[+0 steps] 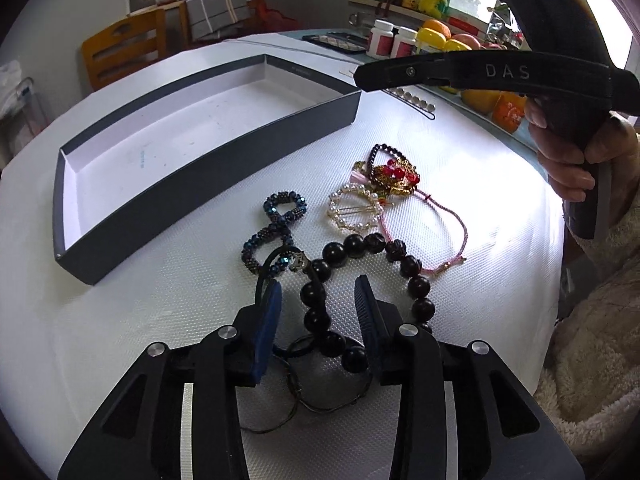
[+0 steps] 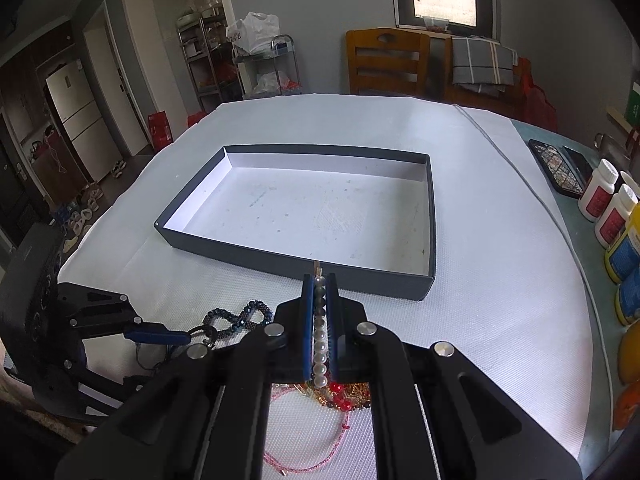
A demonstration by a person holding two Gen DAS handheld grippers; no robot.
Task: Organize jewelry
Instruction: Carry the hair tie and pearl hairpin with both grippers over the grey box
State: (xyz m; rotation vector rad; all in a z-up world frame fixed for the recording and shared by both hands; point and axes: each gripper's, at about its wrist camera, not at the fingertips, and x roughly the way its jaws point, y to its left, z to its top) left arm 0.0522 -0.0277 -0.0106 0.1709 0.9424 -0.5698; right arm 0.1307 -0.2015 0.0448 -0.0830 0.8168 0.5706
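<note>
Counter (image 2: 480,240): white mat under everything you work on.
Box (image 2: 430,220): open, bare inside, beyond the jewelry.
Left tool (image 1: 318,300): your jaws stand apart, astride the dark bead bracelet (image 1: 316,320) lying on the mat.
Right tool (image 2: 319,280): clamped on the pearl hair clip (image 2: 319,344), raised just before the box.

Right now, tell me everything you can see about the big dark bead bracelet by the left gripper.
The dark bead bracelet is a loop of large, glossy, near-black round beads, a few carved at the far side. It lies flat on the white textured mat, partly between the open left gripper fingers, which don't press it. Its near beads overlap thin dark rings; a pink cord bracelet lies against its far side.
</note>
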